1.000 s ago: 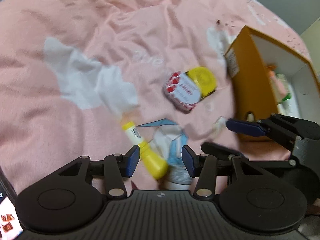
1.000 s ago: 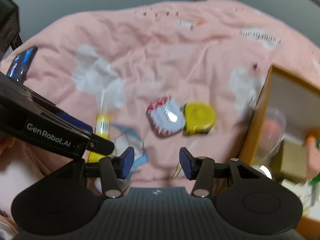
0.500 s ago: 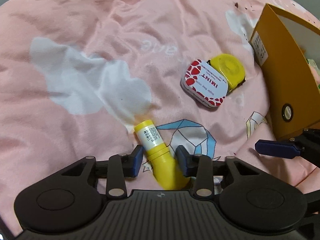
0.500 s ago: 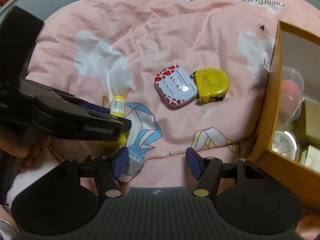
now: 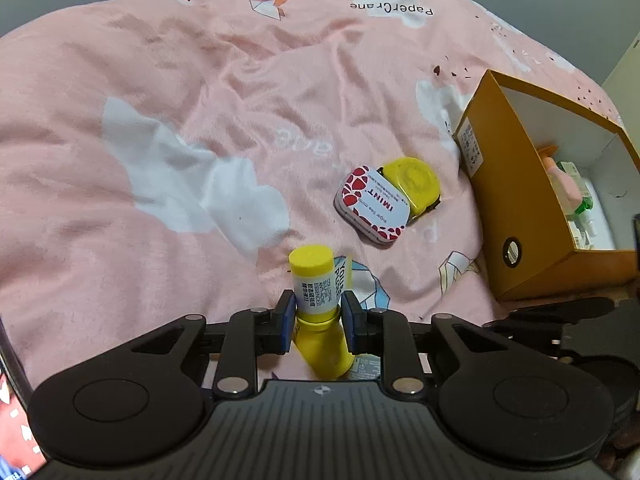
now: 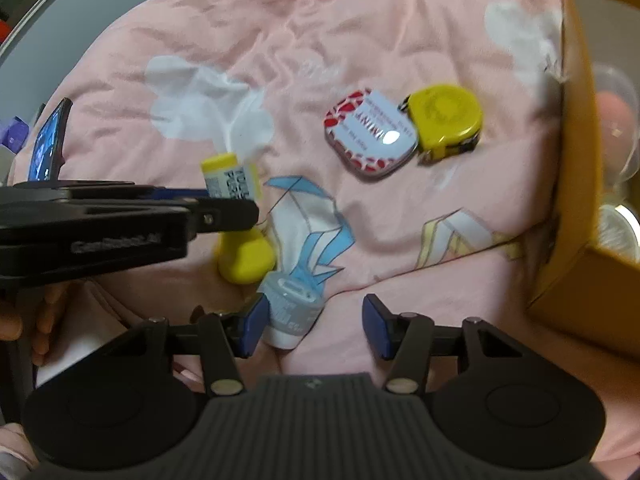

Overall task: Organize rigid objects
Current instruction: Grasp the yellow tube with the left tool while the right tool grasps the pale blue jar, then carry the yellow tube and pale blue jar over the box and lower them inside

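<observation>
A yellow tube (image 5: pixel 314 280) with a white label sits between the pads of my left gripper (image 5: pixel 318 318), whose jaws are closing and press on its neck. In the right wrist view the same yellow tube (image 6: pixel 244 256) hangs under the left gripper (image 6: pixel 248 212), just off the pink quilt. My right gripper (image 6: pixel 316 324) is low over the quilt with its jaws closing. A small white bottle (image 6: pixel 290 308) lies between them against the left finger, far from the right one. A red-and-white mint tin (image 5: pixel 374 208) and a yellow tape measure (image 5: pixel 414 184) lie touching each other further out.
An open orange box (image 5: pixel 512 208) stands at the right with several items inside. The rumpled pink quilt (image 5: pixel 200 100) covers the whole surface. A phone (image 6: pixel 48 148) stands on edge at the far left. A person's hand (image 6: pixel 24 320) shows at the left.
My left gripper's jaws have come together on the yellow tube, and its capped end now tips up. My right gripper has sunk toward the small white bottle.
</observation>
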### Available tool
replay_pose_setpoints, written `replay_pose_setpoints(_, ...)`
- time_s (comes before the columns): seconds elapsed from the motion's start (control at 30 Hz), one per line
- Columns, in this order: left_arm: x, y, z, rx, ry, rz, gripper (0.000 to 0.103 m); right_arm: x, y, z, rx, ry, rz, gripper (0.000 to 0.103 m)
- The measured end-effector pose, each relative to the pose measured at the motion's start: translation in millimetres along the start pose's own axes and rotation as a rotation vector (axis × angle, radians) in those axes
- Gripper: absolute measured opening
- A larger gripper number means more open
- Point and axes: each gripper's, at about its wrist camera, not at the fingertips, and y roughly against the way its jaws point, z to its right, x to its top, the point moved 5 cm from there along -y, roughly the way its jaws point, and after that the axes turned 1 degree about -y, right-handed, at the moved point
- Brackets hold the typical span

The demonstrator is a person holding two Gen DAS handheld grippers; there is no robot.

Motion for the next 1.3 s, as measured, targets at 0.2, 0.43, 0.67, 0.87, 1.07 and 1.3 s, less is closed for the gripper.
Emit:
replay_pose_setpoints(0.2,0,-4,3,0.003,-0.007,0.006,0.027,-1,-18,-3,0.06,-0.03,-0.052,0.052)
replay_pose_setpoints(0.43,-1,-6,4,0.011,-0.016,0.012,0.027,0,-37,3,0.134,-0.125,-0.096,0.045)
replay_pose_setpoints(0.67,1,1,2,-0.006,0.003,0.043,0.027,1,-10,-3,0.039,-0.03,0.007,0.044)
replay_pose_setpoints(0.87,14,18,9,-0.014,-0.014,0.128,0.027,10,28,-9,-0.07,0.062,0.158,0.042)
replay_pose_setpoints(1.07,26,31,19,-0.034,-0.021,0.18,0.027,22,67,-4,-0.161,0.115,0.285,0.041)
replay_pose_setpoints(1.3,50,47,44,-0.077,-0.054,0.255,0.027,37,113,5,-0.182,0.094,0.406,0.041)
